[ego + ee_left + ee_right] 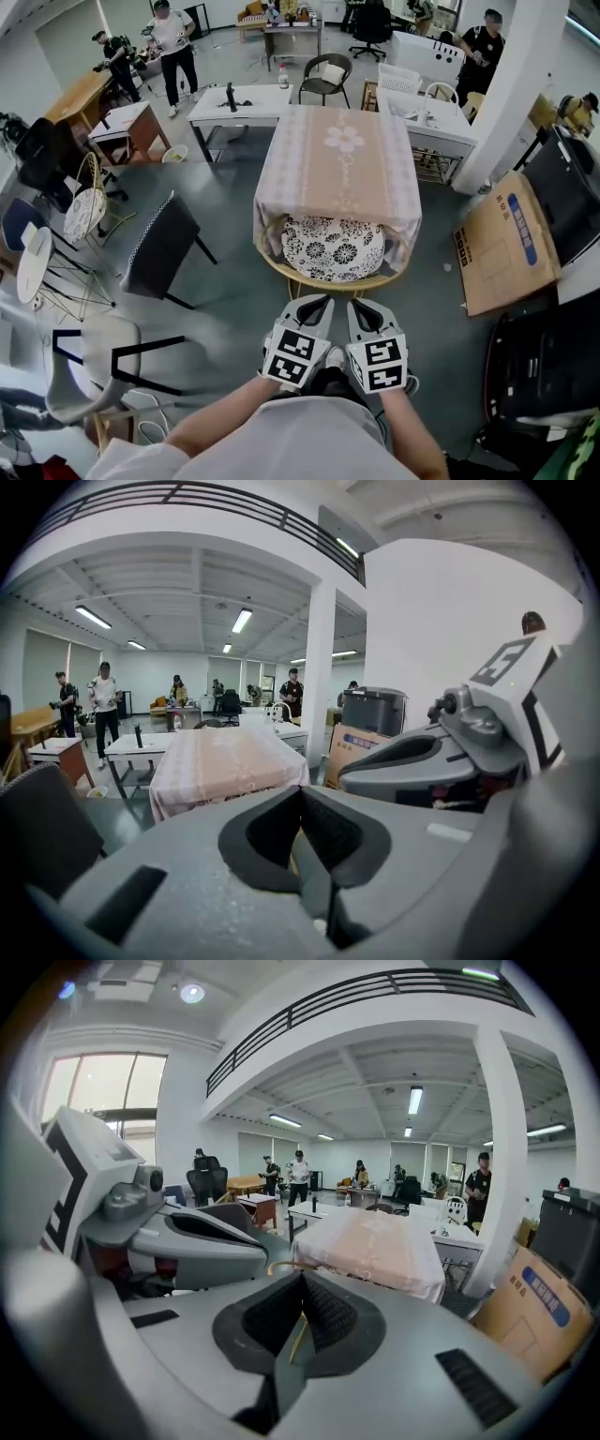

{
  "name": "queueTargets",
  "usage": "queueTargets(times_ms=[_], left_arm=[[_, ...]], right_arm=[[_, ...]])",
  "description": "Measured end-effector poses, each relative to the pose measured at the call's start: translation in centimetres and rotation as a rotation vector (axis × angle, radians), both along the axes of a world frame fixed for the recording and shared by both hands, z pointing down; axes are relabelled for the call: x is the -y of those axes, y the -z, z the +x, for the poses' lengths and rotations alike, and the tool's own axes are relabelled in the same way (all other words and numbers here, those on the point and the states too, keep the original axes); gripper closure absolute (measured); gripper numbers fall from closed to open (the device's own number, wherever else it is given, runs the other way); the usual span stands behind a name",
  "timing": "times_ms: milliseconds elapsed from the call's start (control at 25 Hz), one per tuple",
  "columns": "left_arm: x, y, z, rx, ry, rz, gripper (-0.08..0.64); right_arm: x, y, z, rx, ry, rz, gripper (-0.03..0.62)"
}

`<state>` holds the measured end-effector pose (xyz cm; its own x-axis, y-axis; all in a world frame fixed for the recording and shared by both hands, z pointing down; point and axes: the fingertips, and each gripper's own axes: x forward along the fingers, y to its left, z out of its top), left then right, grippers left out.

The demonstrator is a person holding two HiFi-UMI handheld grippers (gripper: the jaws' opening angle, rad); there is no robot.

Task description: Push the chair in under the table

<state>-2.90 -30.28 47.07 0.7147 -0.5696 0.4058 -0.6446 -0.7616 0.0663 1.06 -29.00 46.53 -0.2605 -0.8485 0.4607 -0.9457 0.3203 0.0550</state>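
Note:
A table (339,159) under a pink flowered cloth stands in the middle of the head view. A round rattan chair (319,279) with a black-and-white floral cushion (333,248) sits tucked under its near edge. Just in front of the chair, my left gripper (314,302) and right gripper (361,305) hang side by side, clear of the rim. Both are shut with nothing between the jaws. The left gripper view shows my left gripper (302,794) shut, with the table (225,761) ahead. In the right gripper view my right gripper (302,1279) is shut too, facing the table (375,1246).
A black chair (164,248) stands left of the table and white chairs (94,361) crowd the near left. A cardboard box (506,244) and black cases (548,366) lie to the right beside a white pillar (525,84). White desks (239,103) and several people are behind.

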Motion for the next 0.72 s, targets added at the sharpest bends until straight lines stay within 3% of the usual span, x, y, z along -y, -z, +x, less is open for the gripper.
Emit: queueTargets(times_ms=[720], left_arm=[[0.1, -0.5, -0.9, -0.003, 0.013, -0.040, 0.555]], right_arm=[[0.4, 0.0, -1.4, 0.047, -0.005, -0.003, 0.589]])
